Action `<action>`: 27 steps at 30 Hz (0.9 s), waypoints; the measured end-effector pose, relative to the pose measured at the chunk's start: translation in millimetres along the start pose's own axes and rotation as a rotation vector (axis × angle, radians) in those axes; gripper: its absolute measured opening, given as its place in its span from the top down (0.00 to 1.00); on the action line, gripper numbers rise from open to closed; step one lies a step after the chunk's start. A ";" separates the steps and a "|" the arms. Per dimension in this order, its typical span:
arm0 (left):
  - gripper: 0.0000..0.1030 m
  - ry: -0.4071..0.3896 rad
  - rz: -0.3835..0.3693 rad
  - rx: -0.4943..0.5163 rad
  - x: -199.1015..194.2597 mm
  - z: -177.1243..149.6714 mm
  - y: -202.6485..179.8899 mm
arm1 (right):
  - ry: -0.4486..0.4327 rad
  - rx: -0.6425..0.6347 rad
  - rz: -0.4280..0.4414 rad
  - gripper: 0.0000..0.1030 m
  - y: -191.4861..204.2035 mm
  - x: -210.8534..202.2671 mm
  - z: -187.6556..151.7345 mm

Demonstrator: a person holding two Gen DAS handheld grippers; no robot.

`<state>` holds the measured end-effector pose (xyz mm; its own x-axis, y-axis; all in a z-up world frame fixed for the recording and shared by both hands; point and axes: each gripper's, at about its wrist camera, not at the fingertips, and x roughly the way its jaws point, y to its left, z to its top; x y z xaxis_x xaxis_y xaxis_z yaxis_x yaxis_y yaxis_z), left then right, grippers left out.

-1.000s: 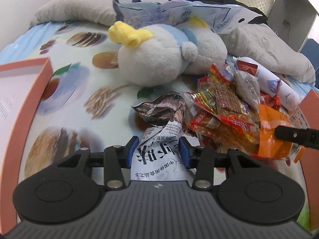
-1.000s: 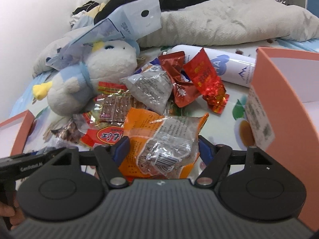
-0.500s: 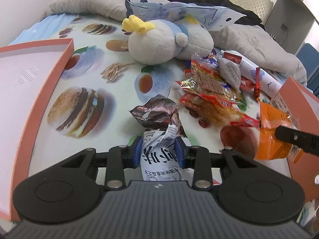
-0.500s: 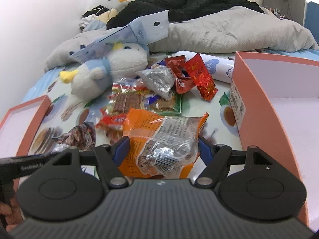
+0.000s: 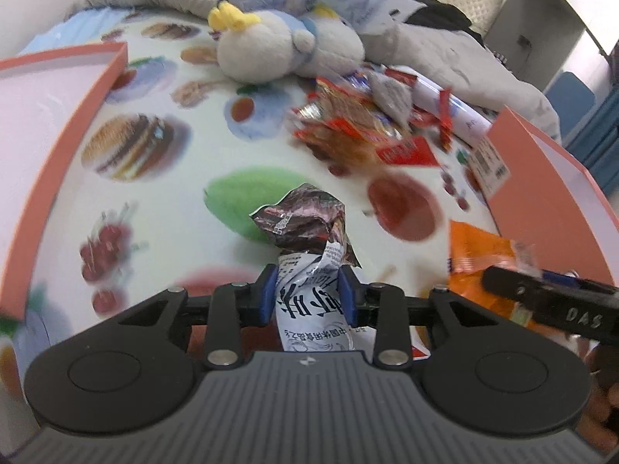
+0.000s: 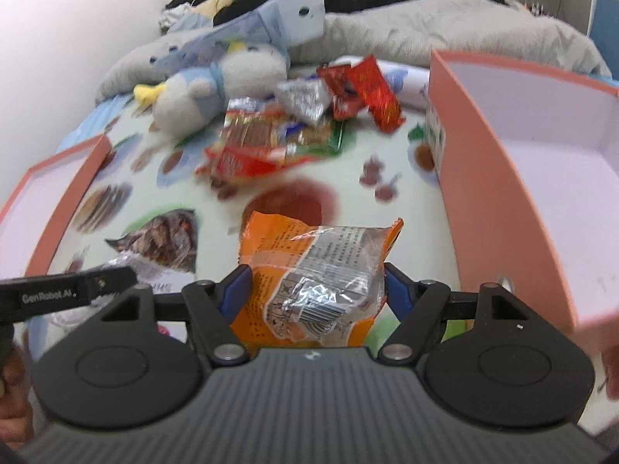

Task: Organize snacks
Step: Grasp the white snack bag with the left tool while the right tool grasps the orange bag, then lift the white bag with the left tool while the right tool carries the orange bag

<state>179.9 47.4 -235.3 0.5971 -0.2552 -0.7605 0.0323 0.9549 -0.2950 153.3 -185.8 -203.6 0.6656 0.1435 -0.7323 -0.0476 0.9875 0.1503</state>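
Crinkled white-brown packet [image 5: 309, 266] pinched between left gripper [image 5: 308, 297] pads — lifted.

"DAS" in white on the black arm of the right gripper [image 5: 549, 301], lower right of left wrist view. "GenRobot.AI" on the left gripper [image 6: 65, 290] arm, lower left of right wrist view. Large black Chinese characters on the white packet [image 5: 309, 309], unreadable. Barcode on the orange packet [image 6: 321, 309], digits too small.
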 end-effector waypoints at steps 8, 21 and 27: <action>0.56 0.057 -0.020 0.025 -11.7 -20.4 -13.9 | 0.032 -0.010 0.001 0.28 -6.1 -17.0 -34.9; 0.17 0.064 0.039 -0.043 -2.8 -12.5 -21.8 | 0.054 -0.021 0.006 0.28 -14.6 -19.6 -54.6; 0.17 0.067 0.053 -0.047 12.0 -5.8 -29.1 | 0.052 -0.033 0.008 0.28 -15.5 -20.2 -53.5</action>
<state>181.5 15.6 -239.2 0.5419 -0.2158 -0.8123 -0.0366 0.9595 -0.2793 100.7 -200.5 -226.8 0.6258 0.1541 -0.7646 -0.0779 0.9877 0.1353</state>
